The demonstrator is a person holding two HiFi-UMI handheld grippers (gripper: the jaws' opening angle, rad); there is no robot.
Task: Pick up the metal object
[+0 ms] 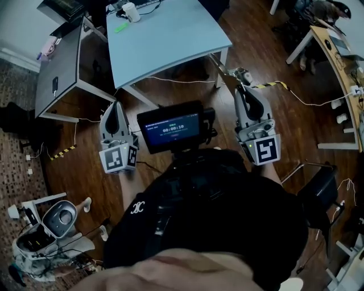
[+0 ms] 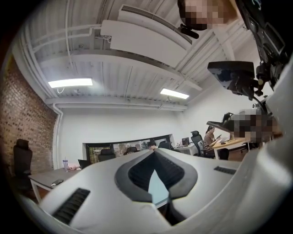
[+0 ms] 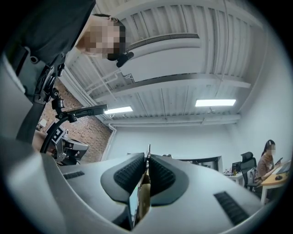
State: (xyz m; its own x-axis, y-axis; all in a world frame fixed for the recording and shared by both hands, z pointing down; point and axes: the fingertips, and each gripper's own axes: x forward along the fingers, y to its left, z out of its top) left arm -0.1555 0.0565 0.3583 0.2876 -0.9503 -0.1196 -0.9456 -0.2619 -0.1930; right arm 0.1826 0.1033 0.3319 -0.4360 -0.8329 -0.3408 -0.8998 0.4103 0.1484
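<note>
My right gripper (image 1: 244,86) is raised in front of the person's chest at the right of the head view, its jaws shut on a small metal object (image 1: 243,74) that pokes out past the tips. Seen from the right gripper view, the metal object (image 3: 147,155) is a thin bright strip sticking up between the dark ribbed pads (image 3: 130,176). My left gripper (image 1: 116,104) is held at the left at about the same height. In the left gripper view its tips (image 2: 153,152) meet with nothing between them. Both gripper views look up toward the ceiling.
A light blue table (image 1: 170,34) with a white cup (image 1: 131,11) stands ahead on the wooden floor, and a grey desk (image 1: 57,68) is at the left. A small screen (image 1: 172,128) hangs between the grippers. Cables and striped tape (image 1: 270,85) lie on the floor. A person (image 3: 267,160) sits at a far desk.
</note>
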